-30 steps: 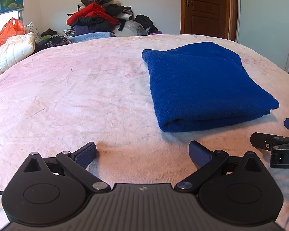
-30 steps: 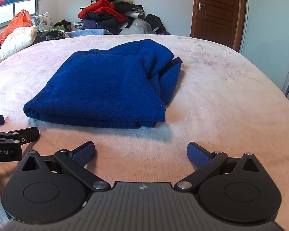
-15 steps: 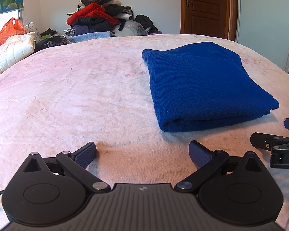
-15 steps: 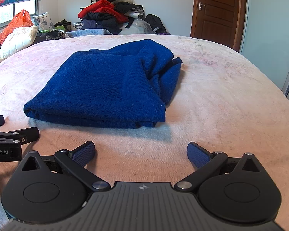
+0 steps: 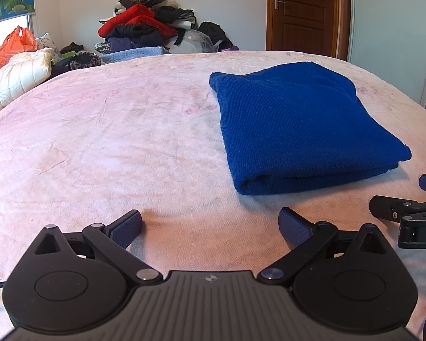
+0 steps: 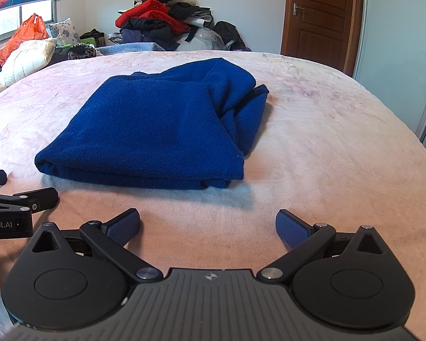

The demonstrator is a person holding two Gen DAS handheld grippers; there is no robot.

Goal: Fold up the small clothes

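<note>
A folded blue garment [image 5: 301, 125] lies on the pink bedspread [image 5: 99, 147], just ahead of both grippers. The left gripper [image 5: 210, 224] and right gripper [image 6: 208, 223] rest low near its front edge, fingers spread wide, holding nothing. The risk: the far right side [image 6: 241, 105] looks bunched, so a careless lift could spill the layers and undo the fold.

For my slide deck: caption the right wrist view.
Open right gripper rests before a folded blue garment on the pink bedspread.
</note>
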